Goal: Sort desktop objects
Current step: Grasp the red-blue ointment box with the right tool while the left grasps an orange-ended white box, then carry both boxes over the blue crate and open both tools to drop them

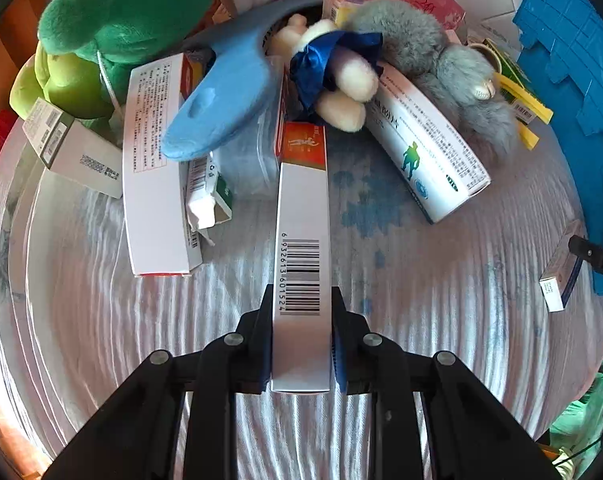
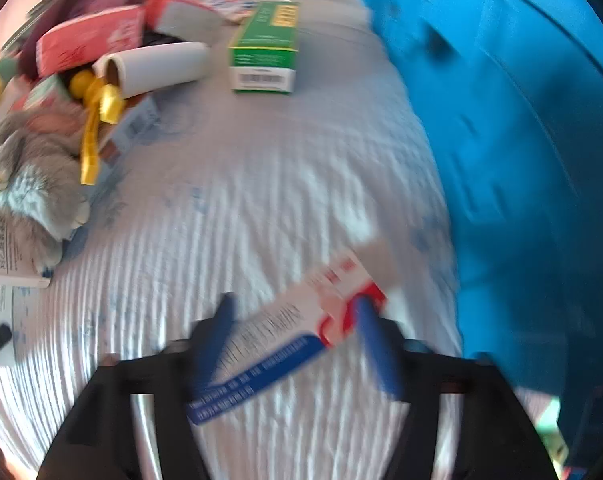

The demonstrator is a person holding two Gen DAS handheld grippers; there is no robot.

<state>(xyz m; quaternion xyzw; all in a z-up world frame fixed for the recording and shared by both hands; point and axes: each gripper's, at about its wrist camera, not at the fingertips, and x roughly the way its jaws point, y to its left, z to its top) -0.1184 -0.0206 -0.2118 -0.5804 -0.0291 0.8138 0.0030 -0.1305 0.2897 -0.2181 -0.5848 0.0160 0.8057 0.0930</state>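
Observation:
My left gripper (image 1: 301, 296) is shut on the near end of a long white box (image 1: 301, 208) with a barcode and an orange far end. The box points away toward a pile of cartons and plush toys. In the blurred right wrist view, my right gripper (image 2: 295, 304) points down at the cloth with its blue fingers (image 2: 375, 344) wide apart. A small white box with red and blue print (image 2: 301, 336) lies slantwise between them. The left wrist view shows that same small box (image 1: 559, 280) at the far right.
The pile holds a green plush (image 1: 133, 8), a blue plush (image 1: 225, 92), a grey furry toy (image 1: 441, 56) and white medicine cartons (image 1: 425, 140). A blue plastic crate (image 2: 501, 160) stands to the right. A green carton (image 2: 265, 48) and a cardboard tube (image 2: 153, 66) lie farther back on the ribbed white cloth (image 2: 221, 200).

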